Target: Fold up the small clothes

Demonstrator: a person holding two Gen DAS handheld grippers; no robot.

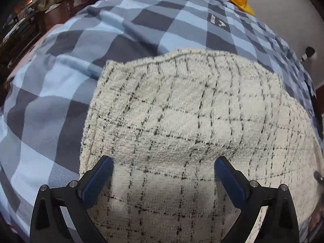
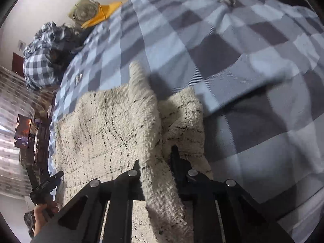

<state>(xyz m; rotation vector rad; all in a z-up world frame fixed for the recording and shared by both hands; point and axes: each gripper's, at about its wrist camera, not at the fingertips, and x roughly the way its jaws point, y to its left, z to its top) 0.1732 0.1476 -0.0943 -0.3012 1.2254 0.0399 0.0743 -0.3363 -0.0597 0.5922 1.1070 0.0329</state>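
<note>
Soft indoor light is falling evenly in both fisheye views, edges bending and darkening into black corners. Left wrist view is staying sharp; gripper shadow is lying on the cream towel. Right wrist view is smearing with motion blur across the checked bedspread.
</note>
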